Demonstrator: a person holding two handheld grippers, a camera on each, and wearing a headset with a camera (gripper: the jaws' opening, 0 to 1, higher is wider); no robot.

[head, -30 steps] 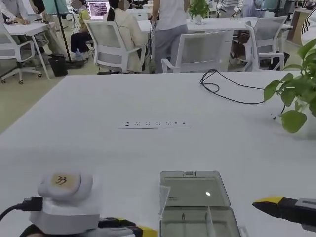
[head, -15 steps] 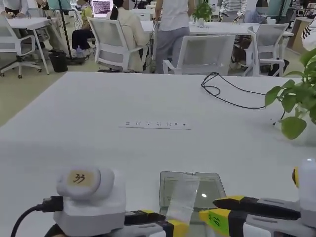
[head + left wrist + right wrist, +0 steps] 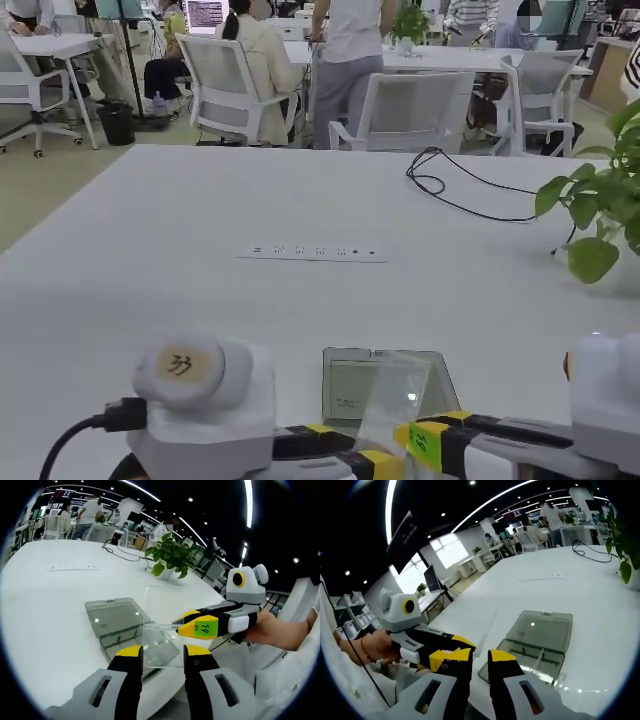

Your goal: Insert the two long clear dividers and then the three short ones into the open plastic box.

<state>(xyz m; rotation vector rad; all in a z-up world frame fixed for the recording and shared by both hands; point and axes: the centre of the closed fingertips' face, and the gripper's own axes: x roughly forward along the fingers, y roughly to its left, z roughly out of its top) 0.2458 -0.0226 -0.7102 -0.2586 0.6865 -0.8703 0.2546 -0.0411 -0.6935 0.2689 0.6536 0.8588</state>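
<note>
A clear divider point(image 3: 395, 395) hangs in the air over the open plastic box point(image 3: 345, 385). My left gripper point(image 3: 350, 448) reaches in from the left and is shut on the divider point(image 3: 162, 630) across its lower part. From the right, my right gripper point(image 3: 430, 428) meets it tip to tip. In the right gripper view the divider point(image 3: 487, 630) runs edge-on between the nearly closed jaws of my right gripper point(image 3: 480, 657). The box point(image 3: 545, 627) lies flat with its lid folded back. A clear strip point(image 3: 540, 660) stands inside its base.
A leafy potted plant point(image 3: 595, 210) stands at the table's right edge, with a looped black cable point(image 3: 450, 180) behind it. A socket strip point(image 3: 312, 252) is set into the table's middle. Chairs and people are beyond the far edge.
The right gripper came in from the right and closed on the divider. The left gripper carried the divider up and to the right, over the box lid.
</note>
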